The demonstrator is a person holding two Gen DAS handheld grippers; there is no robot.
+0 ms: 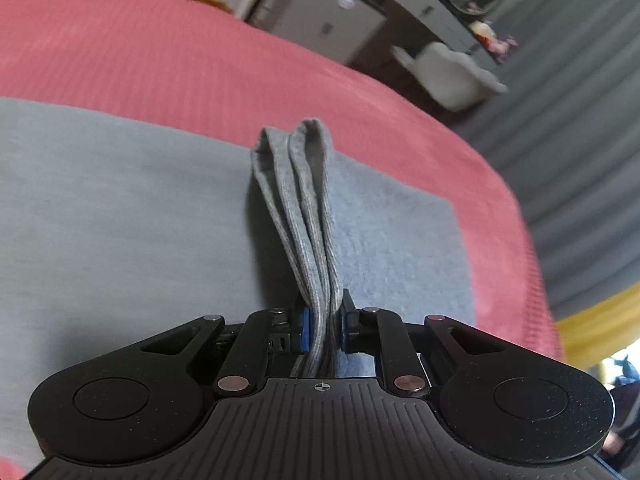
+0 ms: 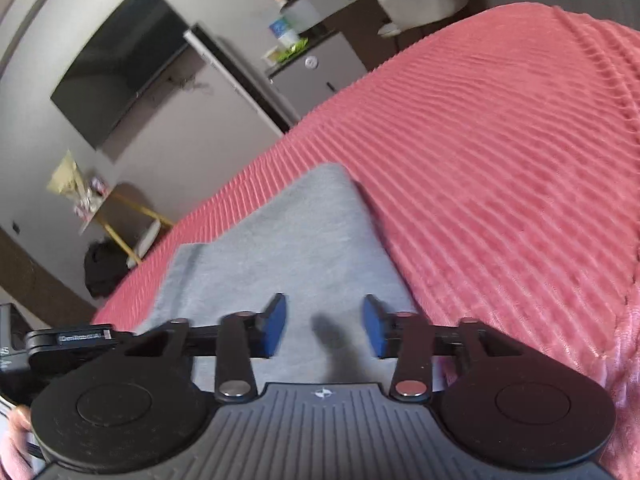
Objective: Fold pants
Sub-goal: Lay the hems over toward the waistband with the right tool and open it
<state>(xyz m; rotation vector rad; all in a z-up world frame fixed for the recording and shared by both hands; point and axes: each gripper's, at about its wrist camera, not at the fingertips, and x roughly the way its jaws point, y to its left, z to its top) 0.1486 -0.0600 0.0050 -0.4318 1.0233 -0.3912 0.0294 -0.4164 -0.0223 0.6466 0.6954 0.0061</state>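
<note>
Grey pants (image 1: pixel 120 208) lie flat on a pink ribbed bedspread (image 1: pixel 180 60). My left gripper (image 1: pixel 324 320) is shut on a bunched edge of the pants (image 1: pixel 304 208), several layers standing up between the blue pads. In the right wrist view the pants (image 2: pixel 288 240) lie folded on the bedspread (image 2: pixel 500 160). My right gripper (image 2: pixel 325 320) is open and empty just above the grey cloth, its blue pads (image 2: pixel 276 324) apart.
The bed edge drops off at the right in the left wrist view, with grey curtains (image 1: pixel 580 160) beyond. A white chair (image 1: pixel 452 72), cabinets (image 1: pixel 320 20) and a wall television (image 2: pixel 120 64) stand past the bed. A yellow-legged side table (image 2: pixel 120 216) stands by the bed.
</note>
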